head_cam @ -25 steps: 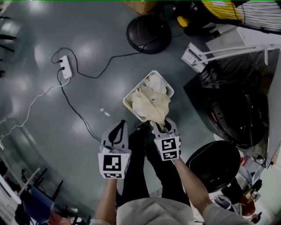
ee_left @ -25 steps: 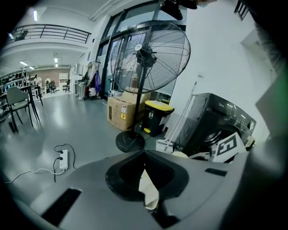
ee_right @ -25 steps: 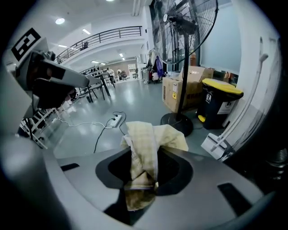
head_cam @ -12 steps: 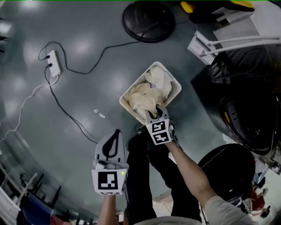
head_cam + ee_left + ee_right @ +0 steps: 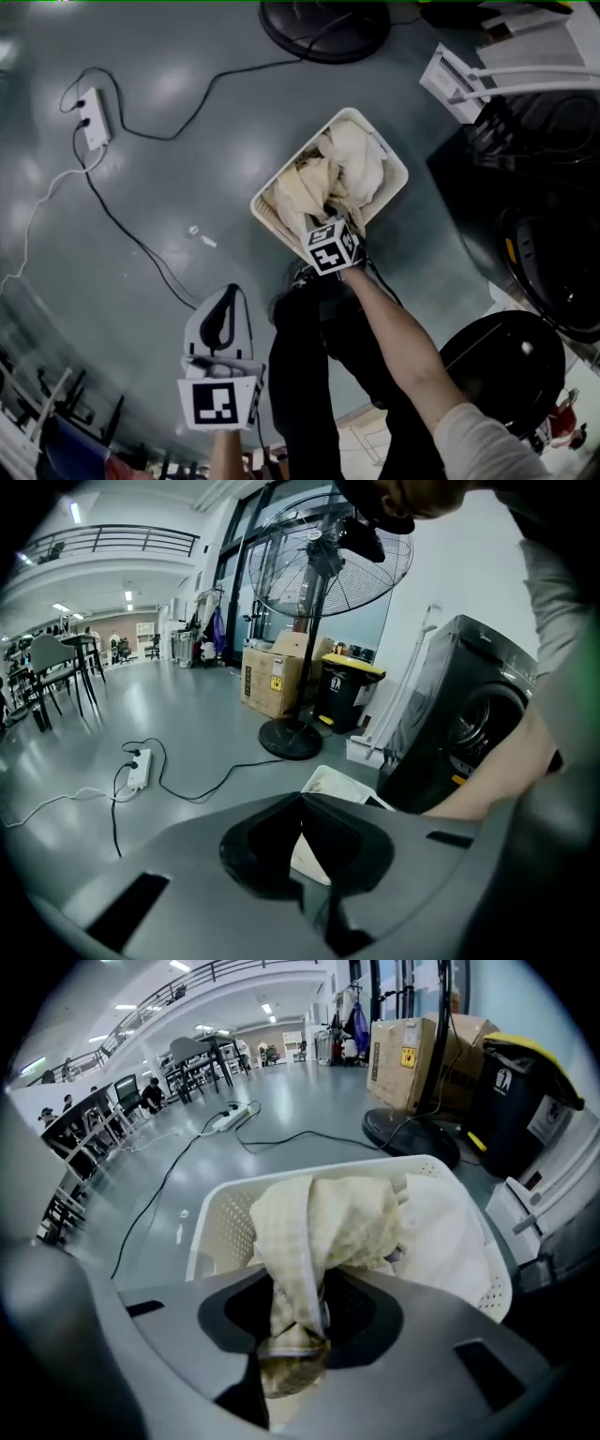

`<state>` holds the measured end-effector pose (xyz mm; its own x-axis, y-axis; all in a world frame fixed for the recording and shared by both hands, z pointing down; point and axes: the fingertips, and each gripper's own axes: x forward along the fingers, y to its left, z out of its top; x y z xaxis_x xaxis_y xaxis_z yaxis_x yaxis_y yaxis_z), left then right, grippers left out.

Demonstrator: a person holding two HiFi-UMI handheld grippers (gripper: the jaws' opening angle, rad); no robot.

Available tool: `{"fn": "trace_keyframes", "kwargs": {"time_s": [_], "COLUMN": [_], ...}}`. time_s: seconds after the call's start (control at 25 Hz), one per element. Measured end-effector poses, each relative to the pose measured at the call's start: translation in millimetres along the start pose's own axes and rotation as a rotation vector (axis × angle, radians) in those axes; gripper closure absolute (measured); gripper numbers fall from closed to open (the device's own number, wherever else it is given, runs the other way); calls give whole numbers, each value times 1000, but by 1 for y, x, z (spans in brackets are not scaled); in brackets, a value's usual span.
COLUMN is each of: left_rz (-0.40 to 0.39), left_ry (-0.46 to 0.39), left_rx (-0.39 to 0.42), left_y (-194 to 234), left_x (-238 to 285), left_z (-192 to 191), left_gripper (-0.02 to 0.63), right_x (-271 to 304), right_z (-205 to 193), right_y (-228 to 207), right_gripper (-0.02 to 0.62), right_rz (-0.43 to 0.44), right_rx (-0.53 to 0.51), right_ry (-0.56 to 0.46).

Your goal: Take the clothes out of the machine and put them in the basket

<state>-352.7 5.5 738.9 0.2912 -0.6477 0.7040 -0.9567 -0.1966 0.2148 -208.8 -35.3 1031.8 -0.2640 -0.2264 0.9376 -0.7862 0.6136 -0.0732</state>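
A white perforated basket [image 5: 386,161] stands on the grey floor, holding a pile of pale clothes [image 5: 352,164]. My right gripper [image 5: 328,230] reaches down over the basket's near side. It is shut on a cream checked cloth [image 5: 305,1241], which drapes from the jaws onto the pile inside the basket [image 5: 220,1218]. My left gripper [image 5: 230,292] hangs lower left, apart from the basket, shut with nothing in it. In the left gripper view its tips [image 5: 302,797] meet, and a corner of the basket [image 5: 328,782] shows beyond them. The dark washing machine [image 5: 548,244] is on the right.
A fan base [image 5: 323,28] sits beyond the basket. A power strip [image 5: 92,117] with trailing cables lies far left. A round dark lid [image 5: 502,361] lies near the machine. The person's legs [image 5: 309,375] stand just in front of the basket. Cardboard boxes [image 5: 272,672] stand behind the fan.
My right gripper has gone down with the cream cloth, from hanging above the basket to resting on the pile. The left gripper has sunk too, still shut and holding nothing.
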Motion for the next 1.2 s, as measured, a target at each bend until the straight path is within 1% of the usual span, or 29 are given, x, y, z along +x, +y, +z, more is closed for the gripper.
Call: {"fn": "trace_keyframes", "kwargs": {"time_s": [0.08,0.16,0.32,0.36,0.4,0.44,0.52,0.64,0.84,0.92,1.0,1.12,1.16,1.2], "left_rz": [1,2,0,1,-1,-3,-7,-22,-62,-75,-88,-100,-103,-107], "left_ry": [-3,-5,-17,-23,-25,-26,-25,-31,-29,-31,-35,-40,-41,-44], "left_rx": [1,9,24,25,26,28,29,49,77,88,101,115,122,134], "left_y": [3,3,4,5,4,2,-1,-13,-40,-51,-61,-76,-81,-86], "left_x": [8,12,14,14,13,11,7,-3,-18,-23,-27,-34,-36,-37], "left_z": [-3,-4,3,5,6,8,13,22,39,47,55,69,73,77], "left_gripper": [588,588,588,588,588,588,588,588,588,588,588,588,588,588], "right_x": [13,21,24,23,22,19,9,-17,-73,-96,-119,-154,-164,-174], "right_z": [-6,-11,-9,-8,-9,-10,-10,-2,5,6,8,10,10,11], "right_y": [0,2,-4,-3,0,3,3,-2,-6,-6,-8,-10,-11,-12], "right_gripper": [454,451,434,412,344,295,244,239,242,263,317,437,493,533], "right_rz": [5,14,9,21,39,55,52,18,2,-8,-35,-71,-83,-92], "right_rx": [0,24,71,83,96,109,133,165,233,244,255,294,305,312], "right_ry": [27,47,58,59,62,63,37,-26,-111,-142,-176,-213,-222,-231]}}
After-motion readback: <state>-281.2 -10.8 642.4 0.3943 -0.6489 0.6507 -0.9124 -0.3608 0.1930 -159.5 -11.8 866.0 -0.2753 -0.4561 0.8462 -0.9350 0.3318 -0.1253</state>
